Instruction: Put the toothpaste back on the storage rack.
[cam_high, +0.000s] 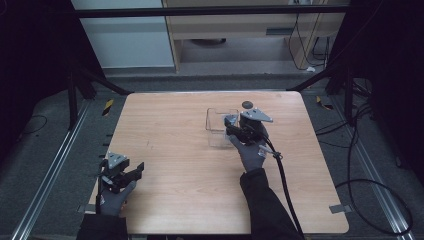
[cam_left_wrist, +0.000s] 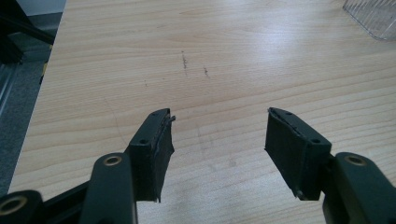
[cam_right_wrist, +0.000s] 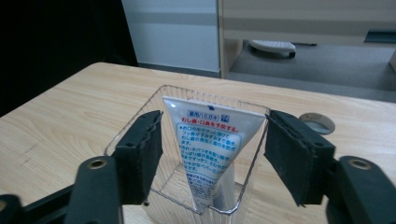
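Right gripper (cam_right_wrist: 212, 156) is spread wide, jaws either side of the tube but not touching it. Left gripper (cam_left_wrist: 217, 154) is also released, gripping nothing, parked low over the near-left part of the table (cam_high: 170, 145).

Biggest first: the table is bare wood on my left side, nothing there to snag. The left gripper is well apart from the action, so I rate collision between the two hands as unlikely.

Next, the clear container (cam_right_wrist: 154, 105). It sits right of centre toward the far side of the table, thin-walled and probably light. My right jaws straddle its near rim. If I close now, I judge the pads could catch the container walls instead of the tube and crush or drag the whole thing. Nothing is bracing it; lifting the right hand carelessly could tip it.

Then the toothpaste tube (cam_right_wrist: 208, 149). It stands in the container cap-down, flat crimped end up, leaning on the far wall. Soft body: a hard pinch could deform it or let it slip. Leaning like that, a knock to the container could make it flop sideways.

Smallest: a round dark-rimmed object (cam_right_wrist: 316, 122), can't tell what, lies on the table just beyond the container. Swinging the right hand outward could clip it and send it toward the far edge.
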